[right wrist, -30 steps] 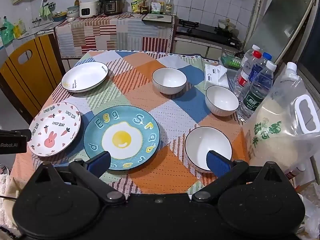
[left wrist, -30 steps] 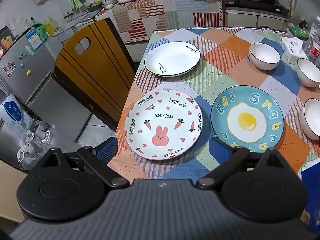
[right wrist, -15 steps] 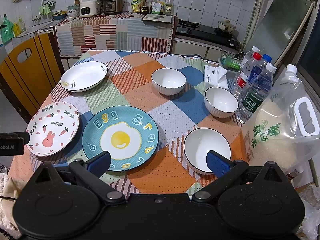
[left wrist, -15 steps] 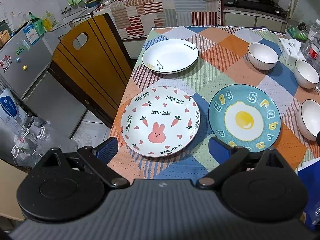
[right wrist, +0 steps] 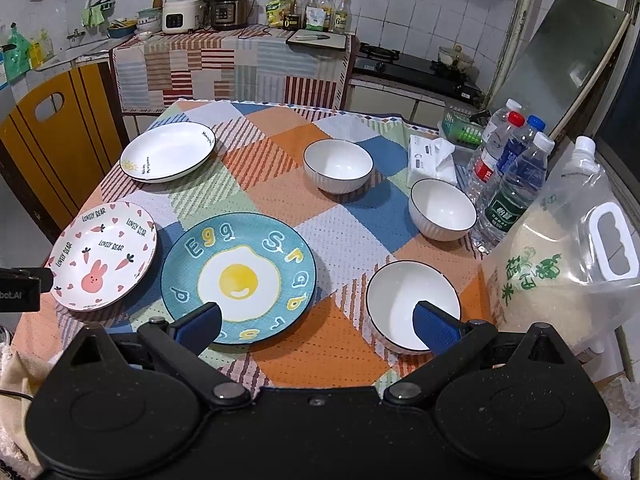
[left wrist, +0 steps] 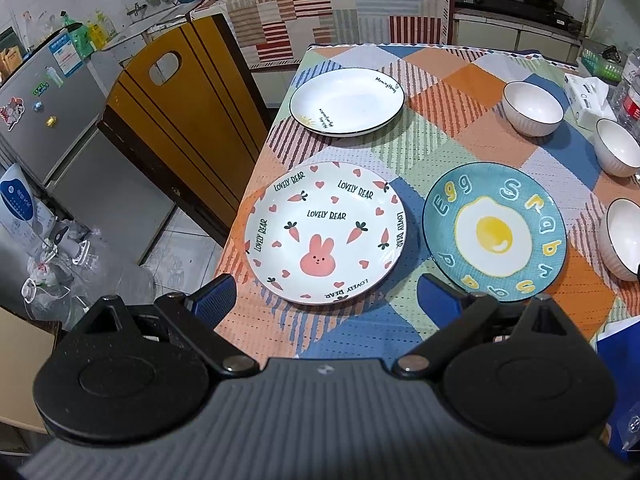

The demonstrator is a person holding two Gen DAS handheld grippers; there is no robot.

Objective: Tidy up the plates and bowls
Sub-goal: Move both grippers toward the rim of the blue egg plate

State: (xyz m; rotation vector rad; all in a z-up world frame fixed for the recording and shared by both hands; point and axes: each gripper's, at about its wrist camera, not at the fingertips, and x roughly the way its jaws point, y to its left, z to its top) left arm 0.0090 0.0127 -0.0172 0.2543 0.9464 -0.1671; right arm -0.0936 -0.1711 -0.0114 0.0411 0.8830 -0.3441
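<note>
Patterned tablecloth point(right wrist: 344, 344), laid with three plates and three bowls, all separate:
- rabbit plate point(left wrist: 325, 232), centre of left-wrist frame; left gripper point(left wrist: 324, 300) spread wide below it, nothing held
- egg plate point(right wrist: 238, 278), lower centre of right-wrist frame
- white plate point(right wrist: 168, 151), upper left
- bowls point(right wrist: 412, 306), centre to right
- right gripper point(right wrist: 316, 326) spread wide, nothing held
- water bottles point(right wrist: 512, 188), right edge

White tiled walls point(right wrist: 420, 4) back a kitchen worktop point(right wrist: 240, 56) draped in striped cloth. A yellow chair point(left wrist: 180, 112) stands at the counter's point(right wrist: 352, 232) left edge, a grey fridge point(left wrist: 52, 120) beyond, over pale floor tiles point(left wrist: 180, 240).
</note>
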